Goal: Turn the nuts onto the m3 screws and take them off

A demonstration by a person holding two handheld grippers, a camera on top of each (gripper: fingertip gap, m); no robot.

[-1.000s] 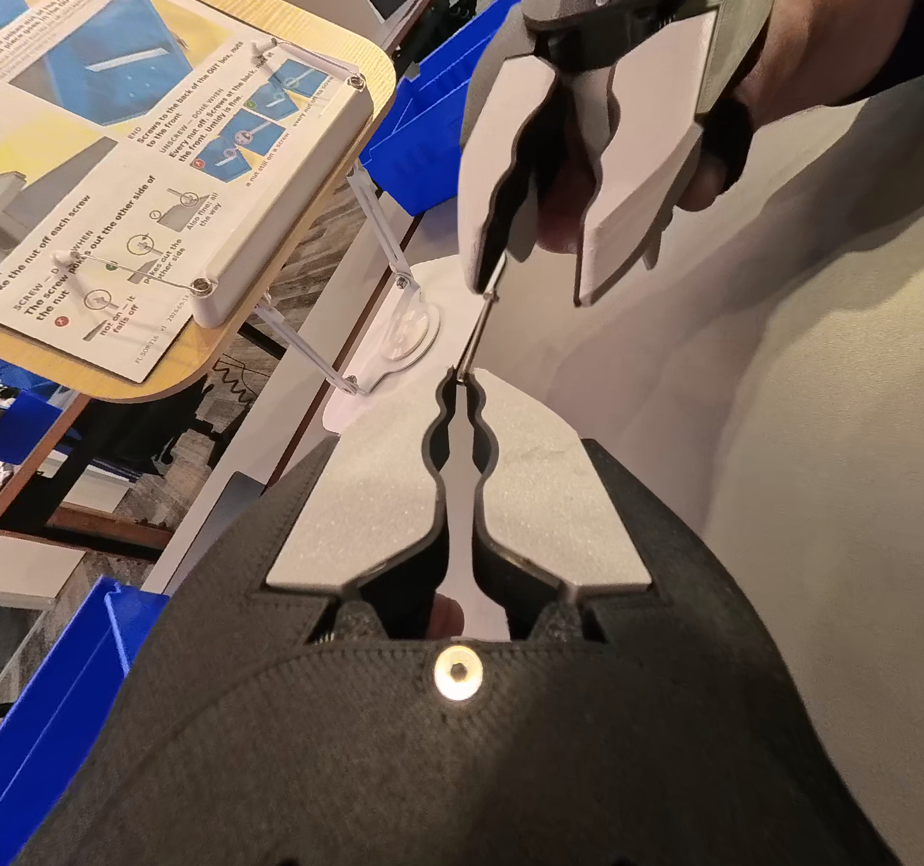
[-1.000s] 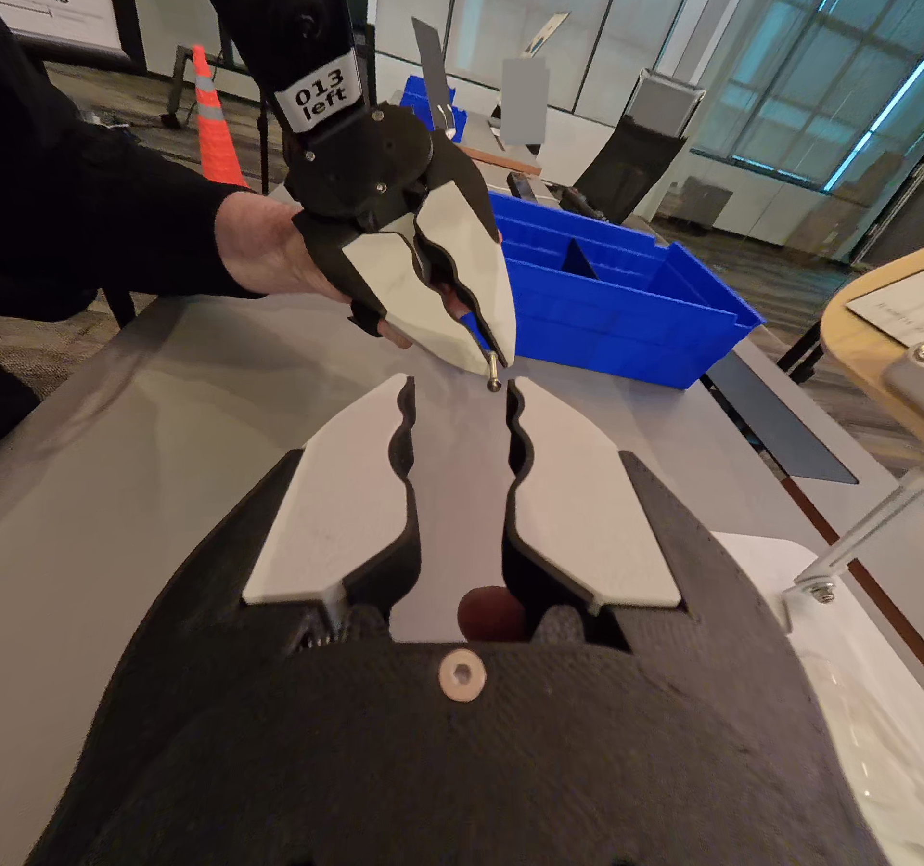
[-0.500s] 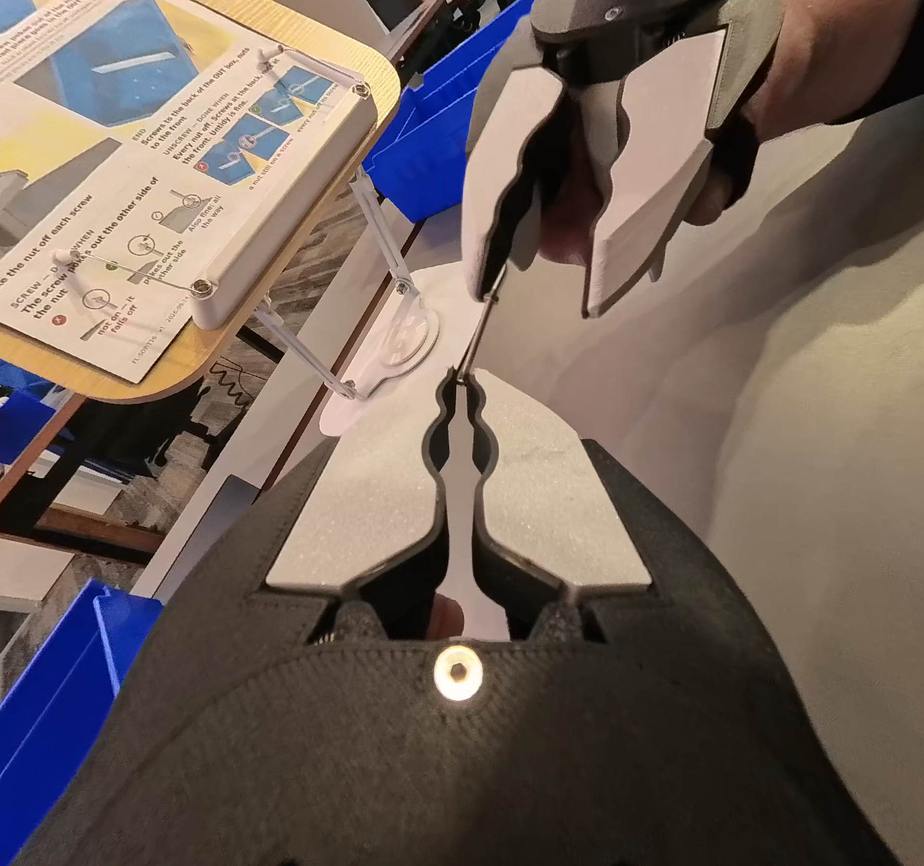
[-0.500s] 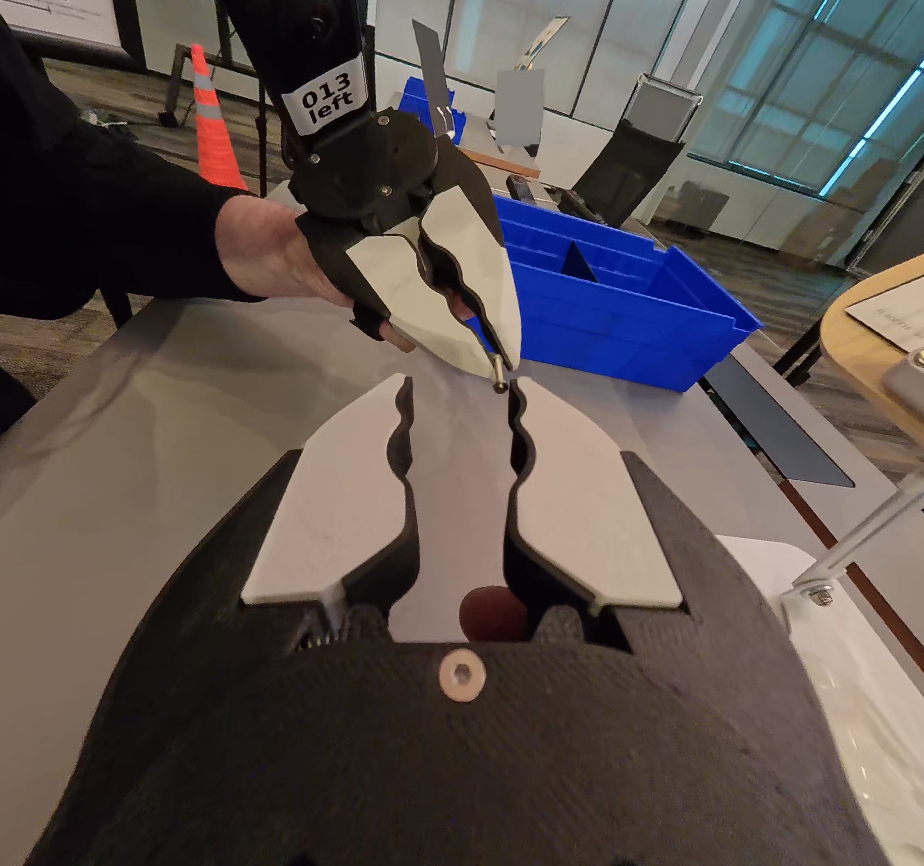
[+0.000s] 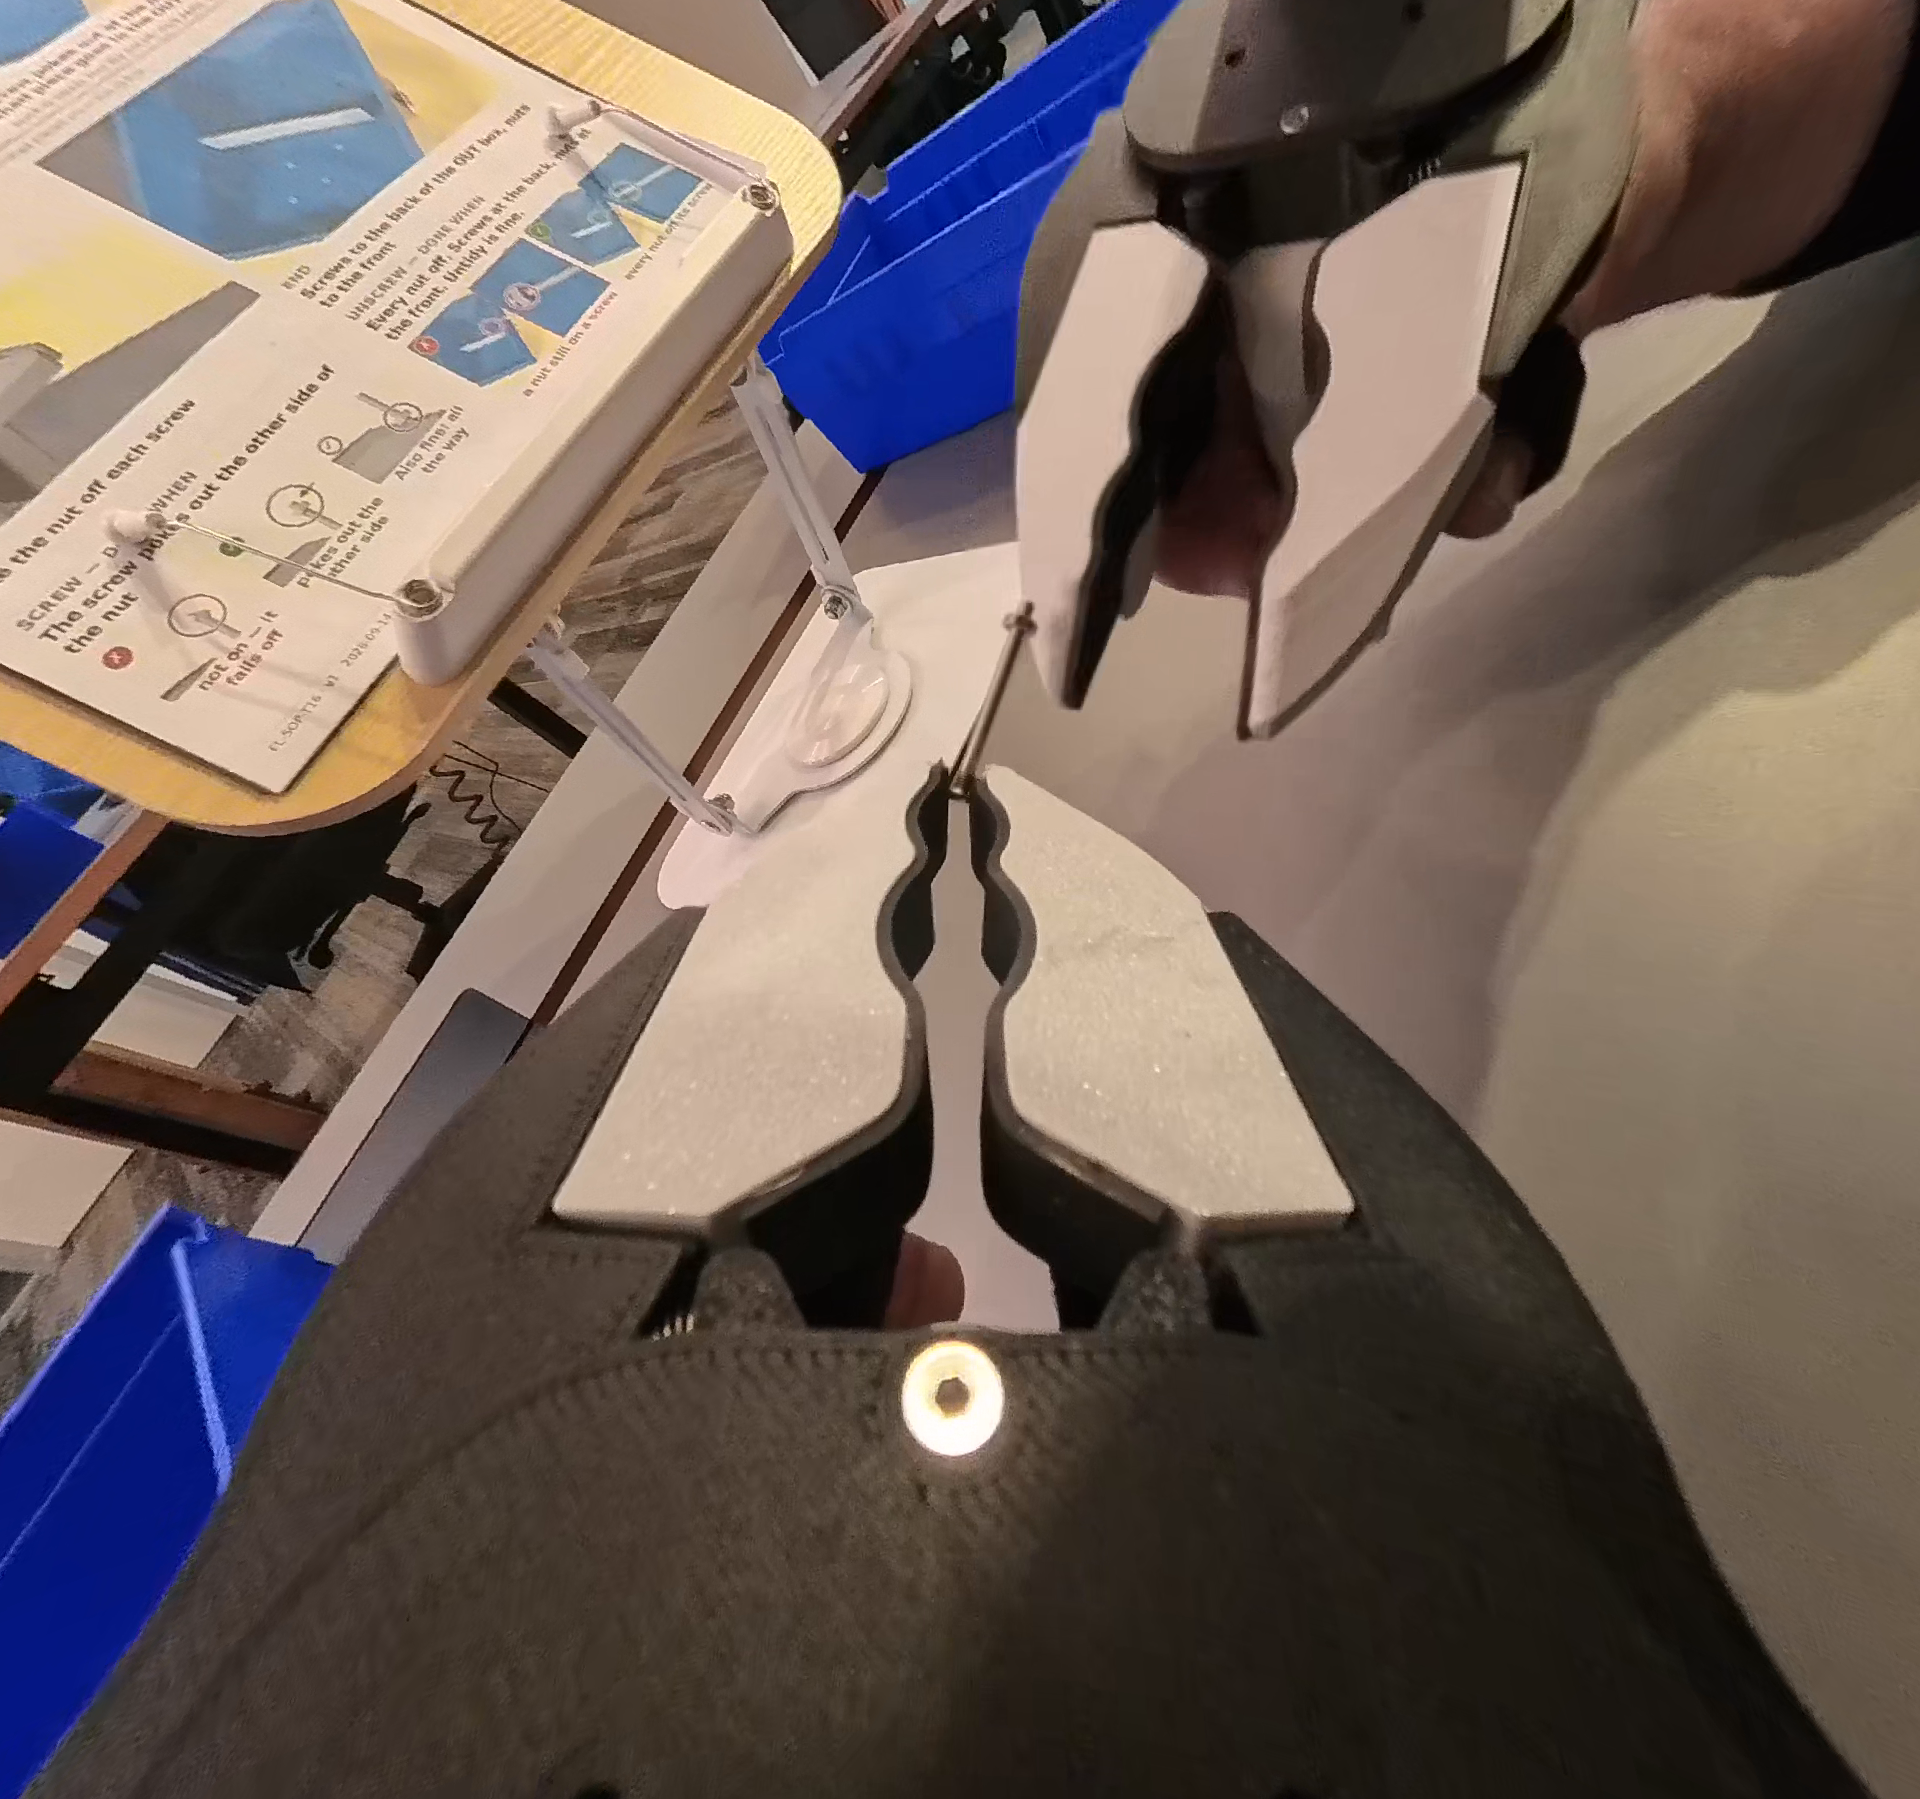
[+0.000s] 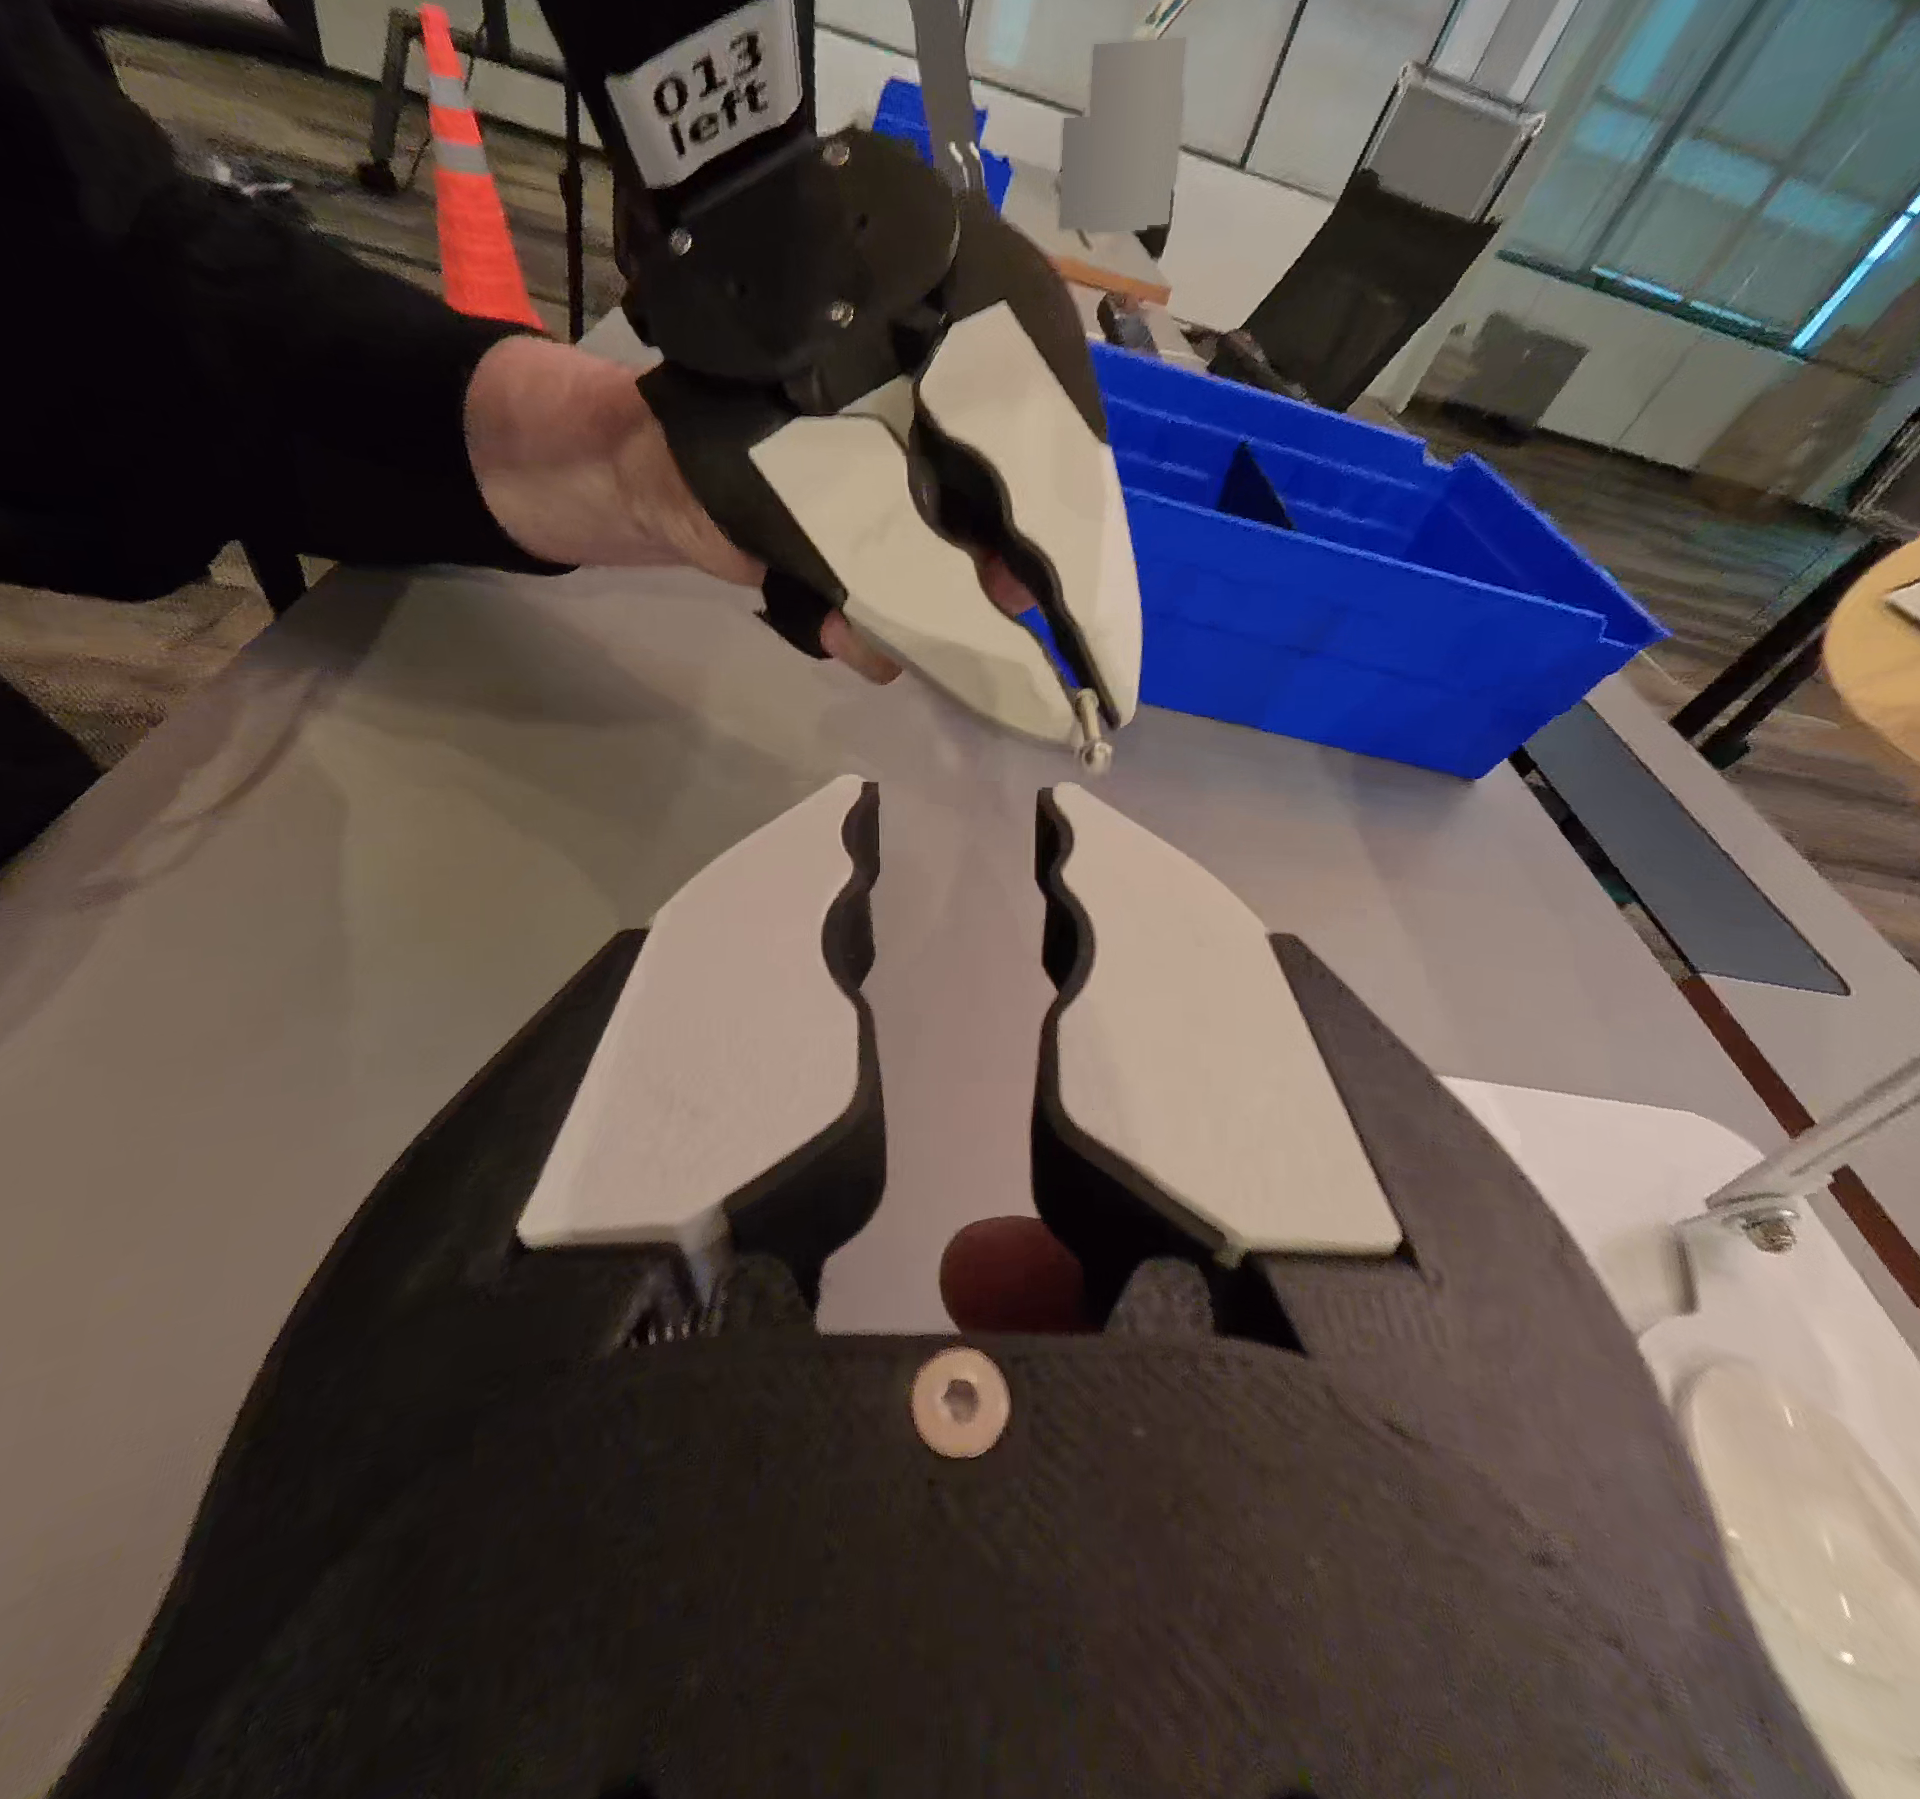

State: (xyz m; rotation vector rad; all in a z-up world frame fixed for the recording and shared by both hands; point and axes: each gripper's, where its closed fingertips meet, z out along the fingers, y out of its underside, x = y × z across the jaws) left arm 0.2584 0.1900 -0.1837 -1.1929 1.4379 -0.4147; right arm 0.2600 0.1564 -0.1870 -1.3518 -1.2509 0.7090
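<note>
Two grippers: both face each other over a grey table [image 6: 312, 814], one in each of the person's hands.
Left gripper [image 5: 954, 785]: its jaws are pinched together on the lower end of a thin m3 screw [image 5: 992, 700], held at the very tips.
Screw's place: in the left wrist view it rises from the left fingertips toward 12–1 o'clock, with a small collar, a nut or the head, I cannot tell which, at its far end [image 5: 1021, 617].
Screw seen from the right: in the right wrist view the screw [image 6: 1089, 733] pokes out of the left gripper [image 6: 1091, 710] pointing down toward 5 o'clock, its end free in the air.
Right gripper [image 6: 956, 793]: its jaws stand apart and hold nothing.
Key relation: from the right jaws the screw's end lies at about 1 o'clock, just beyond and a little outside the right-hand fingertip [image 6: 1055, 804], not between the two.
Long axis: it runs roughly from one gripper to the other, so the collar end faces the right gripper.
Nearer hand: the right gripper is the free one and close by; in my judgement it must shift toward 1 o'clock to bracket that end before closing.
Surroundings: a blue bin [image 6: 1351, 606] sits behind at 1–2 o'clock, an instruction board [image 5: 364, 347] on a stand at 10 o'clock in the left view.
</note>
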